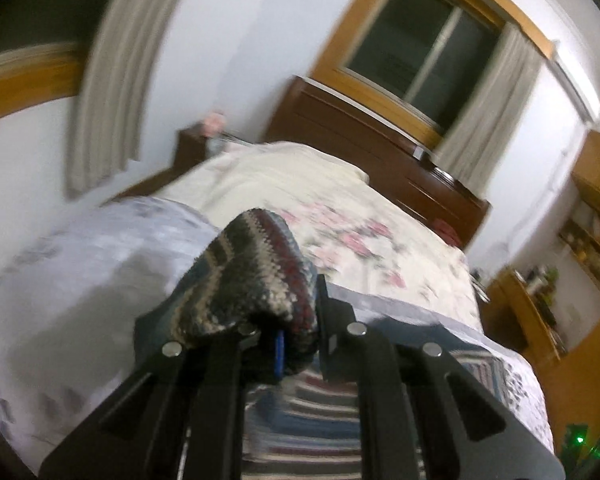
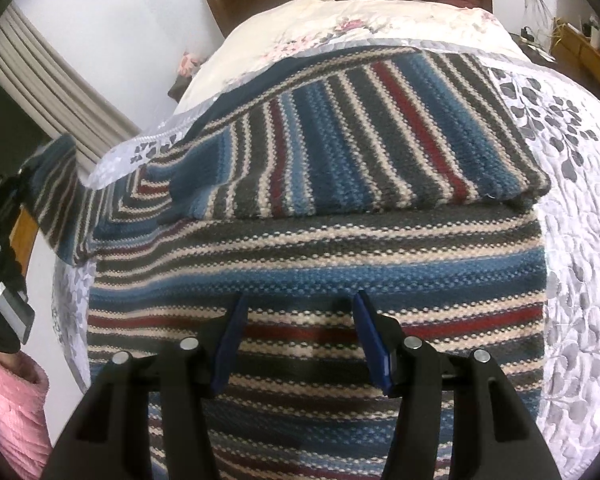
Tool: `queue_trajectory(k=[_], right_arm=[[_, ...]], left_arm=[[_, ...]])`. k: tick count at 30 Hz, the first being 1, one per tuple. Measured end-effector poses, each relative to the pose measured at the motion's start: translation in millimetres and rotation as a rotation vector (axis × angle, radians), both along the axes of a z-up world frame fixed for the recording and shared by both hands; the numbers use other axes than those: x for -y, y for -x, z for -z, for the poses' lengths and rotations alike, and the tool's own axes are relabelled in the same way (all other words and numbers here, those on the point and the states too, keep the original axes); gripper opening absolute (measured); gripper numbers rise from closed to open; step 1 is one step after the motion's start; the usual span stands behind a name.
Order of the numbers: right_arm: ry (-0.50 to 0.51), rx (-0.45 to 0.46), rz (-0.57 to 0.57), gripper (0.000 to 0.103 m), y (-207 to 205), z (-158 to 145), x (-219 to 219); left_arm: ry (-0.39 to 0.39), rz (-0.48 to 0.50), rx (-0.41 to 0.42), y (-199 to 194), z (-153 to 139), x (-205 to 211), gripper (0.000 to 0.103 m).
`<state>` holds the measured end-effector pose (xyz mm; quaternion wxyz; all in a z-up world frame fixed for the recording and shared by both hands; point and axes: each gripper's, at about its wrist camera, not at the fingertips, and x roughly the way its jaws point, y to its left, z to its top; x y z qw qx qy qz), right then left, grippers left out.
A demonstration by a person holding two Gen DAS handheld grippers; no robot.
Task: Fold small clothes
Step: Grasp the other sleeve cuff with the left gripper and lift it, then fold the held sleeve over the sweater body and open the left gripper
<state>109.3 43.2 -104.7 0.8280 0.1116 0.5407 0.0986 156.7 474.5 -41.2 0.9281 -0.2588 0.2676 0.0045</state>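
Note:
A striped knit sweater in blue, grey, cream and red lies flat on the bed. One sleeve is folded across its upper part. The other sleeve is lifted off the bed at the left, and my left gripper is shut on its bunched end. The picture in the left wrist view is blurred. My right gripper hovers low over the sweater's body, open, with nothing between its blue pads.
The bed carries a pale leaf-print quilt and a floral cover, with a dark wooden headboard behind. A person's black-gloved hand and pink sleeve are at the left. Wooden shelves stand right of the bed.

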Motion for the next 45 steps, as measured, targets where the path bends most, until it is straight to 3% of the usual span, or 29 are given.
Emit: queue_trajectory(k=[6, 10, 19, 24, 28, 30, 35, 40, 45], right_arm=[[-0.002, 0.006, 0.021, 0.055, 5, -1, 15], [-0.004, 0.006, 0.029, 0.055, 10, -1, 25], [-0.006, -0.013, 0.033, 0.055, 9, 11, 30], [-0.008, -0.028, 0.031, 0.055, 9, 16, 29], [0.003, -0.038, 0.029, 0.055, 5, 18, 27], [0.007, -0.038, 0.028, 0.055, -3, 17, 20], [0.005, -0.003, -0.015, 0.055, -21, -2, 1], [-0.036, -0.007, -0.121, 0.055, -63, -16, -45], [-0.111, -0.055, -0.191, 0.055, -116, -11, -96]], left_arm=[[-0.029, 0.132, -0.002, -23, 8, 79, 0.01], [-0.036, 0.18, -0.051, -42, 29, 114, 0.01], [-0.04, 0.241, -0.226, -64, 95, 145, 0.012], [-0.03, 0.283, -0.293, -60, 124, 149, 0.019], [-0.009, 0.327, -0.324, -44, 134, 141, 0.027], [-0.007, 0.356, -0.327, -31, 134, 136, 0.042], [0.062, 0.427, -0.31, 22, 126, 101, 0.047], [0.052, 0.268, -0.245, 37, 107, 40, 0.047], [0.06, 0.175, -0.272, 16, 106, 8, 0.047]])
